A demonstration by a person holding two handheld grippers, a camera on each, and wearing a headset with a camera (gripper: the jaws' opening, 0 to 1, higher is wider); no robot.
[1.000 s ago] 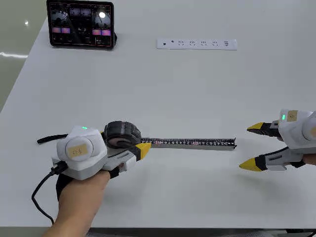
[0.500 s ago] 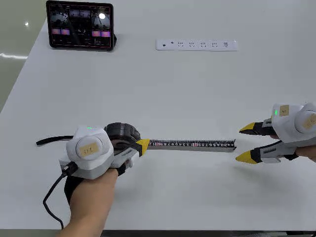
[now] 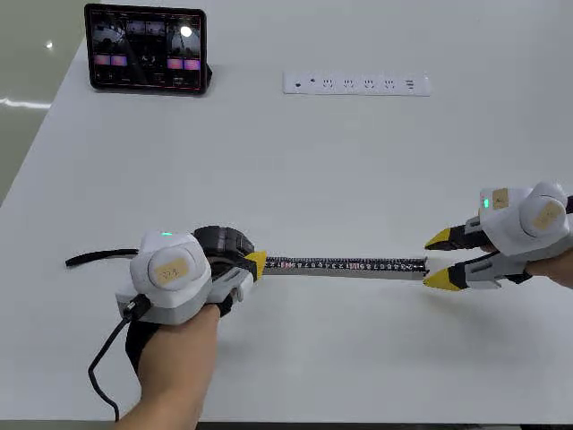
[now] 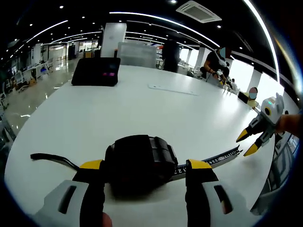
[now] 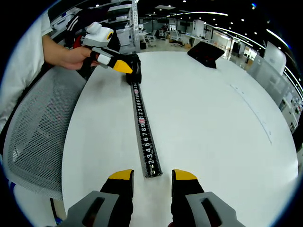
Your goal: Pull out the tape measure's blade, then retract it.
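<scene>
My left gripper (image 4: 146,165) clamped the case (image 3: 219,242) on the table (image 3: 313,161), and the blade (image 5: 142,127) ran straight from it to my right gripper (image 5: 152,176), the nearer one, whose parted jaws flanked its free end.

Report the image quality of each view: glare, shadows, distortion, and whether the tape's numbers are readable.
Head view: soft even light, faint shadows on the white table; the blade markings are too small to read. Left gripper view: strong fisheye bending, ceiling lights streaked into arcs. Right gripper view: fisheye too, but the blade's numbers near the right claw are sharp.
</scene>
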